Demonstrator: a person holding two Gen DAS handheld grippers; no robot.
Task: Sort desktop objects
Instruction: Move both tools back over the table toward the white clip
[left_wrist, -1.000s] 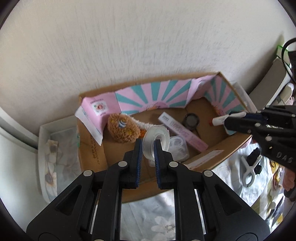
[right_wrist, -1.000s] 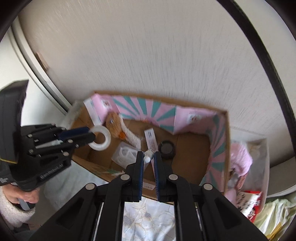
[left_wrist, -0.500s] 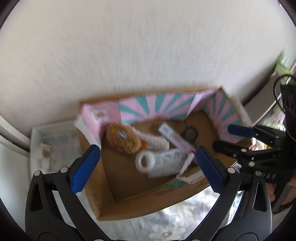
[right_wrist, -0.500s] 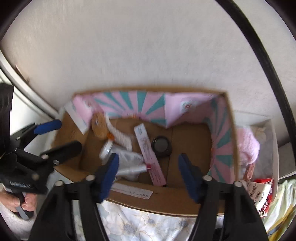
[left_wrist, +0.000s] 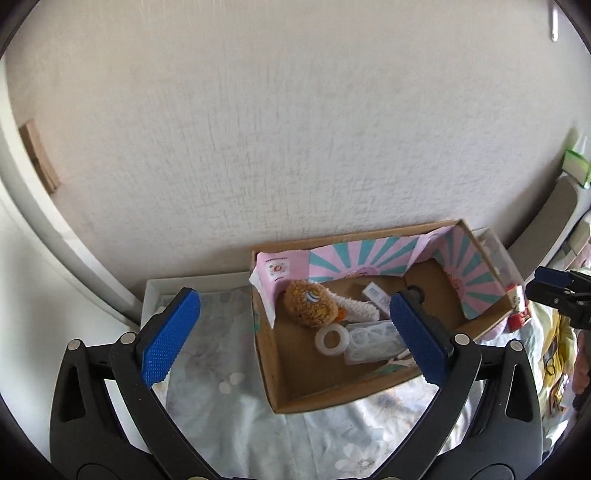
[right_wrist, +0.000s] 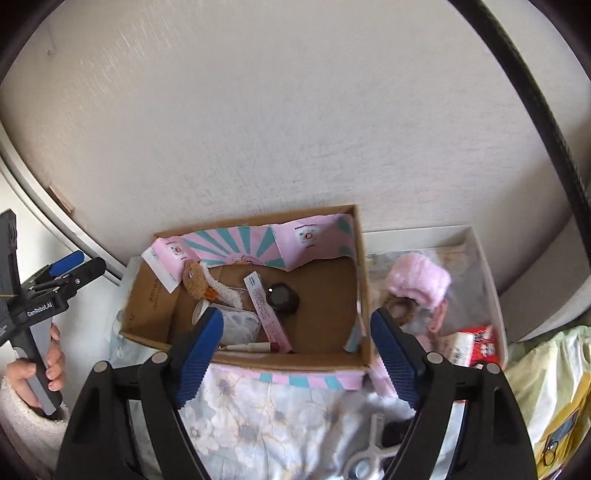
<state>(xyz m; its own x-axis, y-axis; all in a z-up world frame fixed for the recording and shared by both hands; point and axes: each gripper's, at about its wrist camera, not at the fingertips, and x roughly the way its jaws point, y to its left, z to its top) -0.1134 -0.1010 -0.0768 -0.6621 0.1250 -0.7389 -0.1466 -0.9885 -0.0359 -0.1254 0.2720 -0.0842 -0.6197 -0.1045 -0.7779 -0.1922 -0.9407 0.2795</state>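
Observation:
A cardboard box (left_wrist: 280, 369) with a pink and teal lining stands against the wall; it also shows in the right wrist view (right_wrist: 332, 360). In it lie a white tape roll (left_wrist: 331, 336), a brown plush toy (left_wrist: 309, 303), a clear plastic tray (left_wrist: 373, 341), a pink slim box (right_wrist: 266, 314), a black round compact (right_wrist: 282, 295) and a white pen (right_wrist: 245, 348). My left gripper (left_wrist: 293, 339) is open and empty, pulled back above the box's near side. My right gripper (right_wrist: 293, 354) is open and empty over the box's front edge.
A white tray (left_wrist: 151, 291) stands left of the box. Another white tray (right_wrist: 487, 273) on the right holds a pink fluffy item (right_wrist: 419, 280) and a red packet (right_wrist: 476, 345). A white clip (right_wrist: 369, 448) lies on the floral cloth (right_wrist: 251, 417).
Both grippers opened: the left let go of the tape roll and the right let go of the pen, and both now lie in the box. Both grippers pulled back from the box.

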